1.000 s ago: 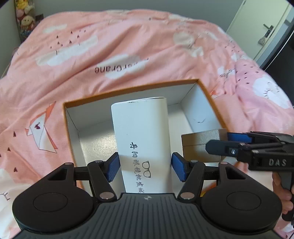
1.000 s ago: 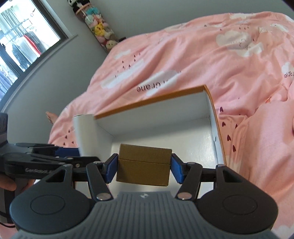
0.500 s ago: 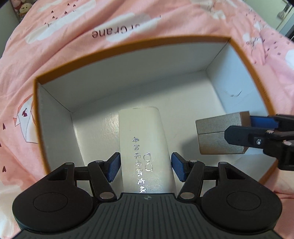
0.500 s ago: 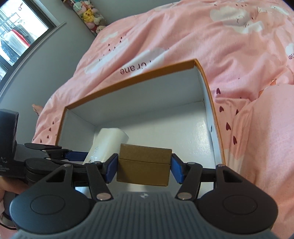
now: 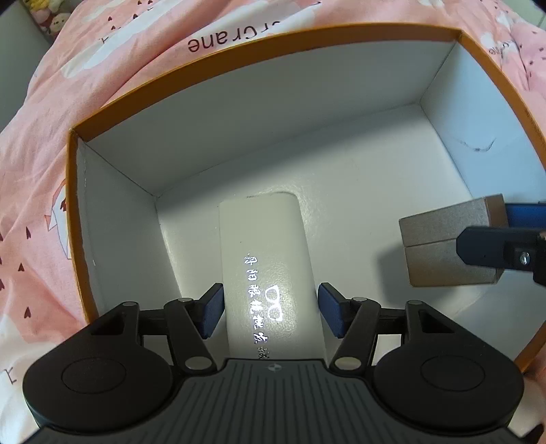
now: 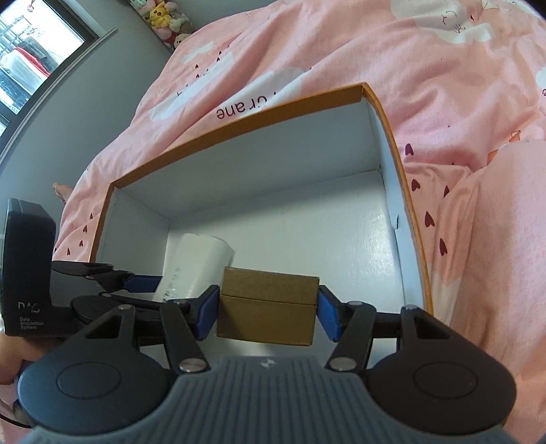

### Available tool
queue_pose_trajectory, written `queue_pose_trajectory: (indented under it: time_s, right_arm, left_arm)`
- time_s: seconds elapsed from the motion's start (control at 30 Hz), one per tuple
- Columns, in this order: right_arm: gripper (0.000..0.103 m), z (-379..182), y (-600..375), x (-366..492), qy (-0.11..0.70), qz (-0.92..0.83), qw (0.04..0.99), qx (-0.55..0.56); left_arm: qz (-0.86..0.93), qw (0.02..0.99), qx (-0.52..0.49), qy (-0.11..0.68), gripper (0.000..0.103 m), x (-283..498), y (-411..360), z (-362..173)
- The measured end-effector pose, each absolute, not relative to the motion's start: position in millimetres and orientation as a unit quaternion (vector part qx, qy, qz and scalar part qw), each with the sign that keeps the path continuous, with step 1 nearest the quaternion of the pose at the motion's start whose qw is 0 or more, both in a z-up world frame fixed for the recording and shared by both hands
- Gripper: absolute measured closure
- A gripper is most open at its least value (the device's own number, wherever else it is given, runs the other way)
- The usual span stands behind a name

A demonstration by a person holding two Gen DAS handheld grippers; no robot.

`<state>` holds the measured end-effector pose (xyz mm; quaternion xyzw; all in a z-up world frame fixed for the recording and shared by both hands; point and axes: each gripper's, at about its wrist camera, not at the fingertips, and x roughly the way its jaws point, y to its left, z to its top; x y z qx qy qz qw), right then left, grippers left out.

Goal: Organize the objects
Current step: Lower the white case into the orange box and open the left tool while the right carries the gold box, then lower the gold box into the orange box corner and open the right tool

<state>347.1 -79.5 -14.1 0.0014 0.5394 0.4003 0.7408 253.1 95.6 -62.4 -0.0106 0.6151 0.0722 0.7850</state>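
Observation:
An open box point(image 5: 239, 58) with an orange rim and white inside lies on a pink bedspread; it also shows in the right wrist view point(image 6: 273, 106). My left gripper point(image 5: 269, 312) is shut on a white glasses case point(image 5: 266, 259) with silver lettering, held inside the box near its floor. The case also shows in the right wrist view point(image 6: 194, 266). My right gripper point(image 6: 267, 310) is shut on a small brown box point(image 6: 268, 307), held inside the big box to the right of the case. The brown box also shows in the left wrist view point(image 5: 447, 242).
The pink bedspread point(image 6: 443, 85) with cloud and heart prints surrounds the box on all sides. Plush toys point(image 6: 163, 17) stand by a grey wall at the far end. A window point(image 6: 30, 51) is at the far left.
Both grippers have moved down into the box with their loads. The white case now sits deeper, near the box floor, and the brown box is lower beside it.

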Motion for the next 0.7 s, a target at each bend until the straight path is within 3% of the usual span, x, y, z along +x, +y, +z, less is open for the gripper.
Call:
queue_pose_trajectory:
  time_s: [0.23,0.47,0.7]
  right_arm:
    - [0.041,-14.3,-70.5,343.1,0.545,0.399,0.737,-0.009]
    - [0.041,-10.3,-51.5,341.0,0.534,0.396,0.746,-0.029]
    - [0.041,-16.2,-13.1,339.2,0.512,0.386,0.763,-0.085]
  left_arm:
    - [0.042,0.807,-0.034,0.588,0.029,241.0,103.4,-40.2]
    - [0.041,0.876,-0.102,0.469,0.025,205.3,129.9,15.2]
    - [0.105,0.881,-0.202,0.414,0.029,194.6,180.5,12.6]
